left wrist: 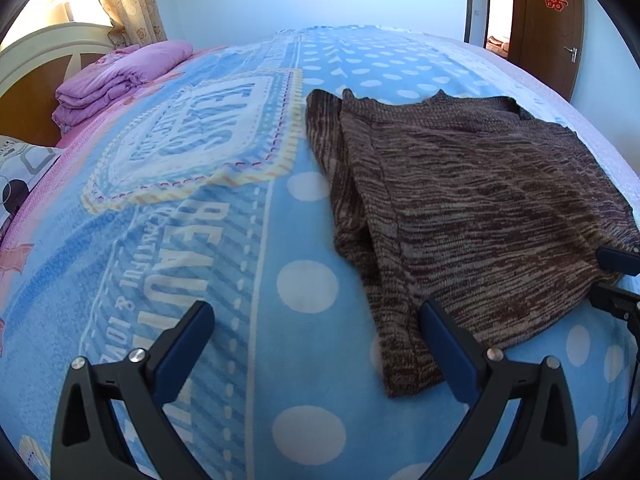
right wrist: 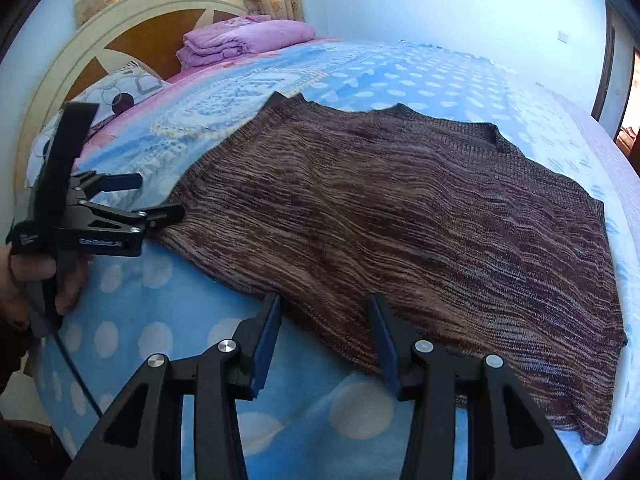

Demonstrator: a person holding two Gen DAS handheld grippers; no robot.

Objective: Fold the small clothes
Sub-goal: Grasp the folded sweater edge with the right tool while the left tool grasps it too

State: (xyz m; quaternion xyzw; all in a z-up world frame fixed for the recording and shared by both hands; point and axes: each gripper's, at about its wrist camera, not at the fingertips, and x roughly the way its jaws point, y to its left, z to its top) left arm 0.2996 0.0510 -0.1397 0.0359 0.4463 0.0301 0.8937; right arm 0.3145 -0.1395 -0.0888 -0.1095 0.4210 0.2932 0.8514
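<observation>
Both claws hang over a bed with nothing between their pads. Seen by its own camera, the left gripper [left wrist: 316, 344] fills the bottom of the frame with its two blue-padded fingers spread as wide as they go; the left one stands over bare blanket, the right one over the near hem of the sweater. In the right wrist view the same left gripper [right wrist: 160, 196] shows at the middle left edge, held by one hand [right wrist: 28, 280], its tips just at the sweater's left edge. The right gripper [right wrist: 324, 336] takes the bottom centre of its own frame, its jaws partly apart with the sweater's near hem lying under the gap, and the pads do not press on the cloth. Its tips also peek in at the right edge of the left wrist view [left wrist: 616, 276].

One sweater [right wrist: 400, 224], brown with streaked knit, lies spread across the middle of the right wrist frame, neckline toward the top. In the left wrist view the sweater [left wrist: 480, 200] sits right of centre, and one side lies folded over along its left edge.

One blue blanket [left wrist: 200, 240] with white dots and lettering covers the bed. One folded pink quilt [right wrist: 244, 42] rests at upper left by the one curved headboard [right wrist: 80, 40], with one patterned pillow [right wrist: 120, 88] just below it. One brown door [left wrist: 548, 28] stands at upper right.
</observation>
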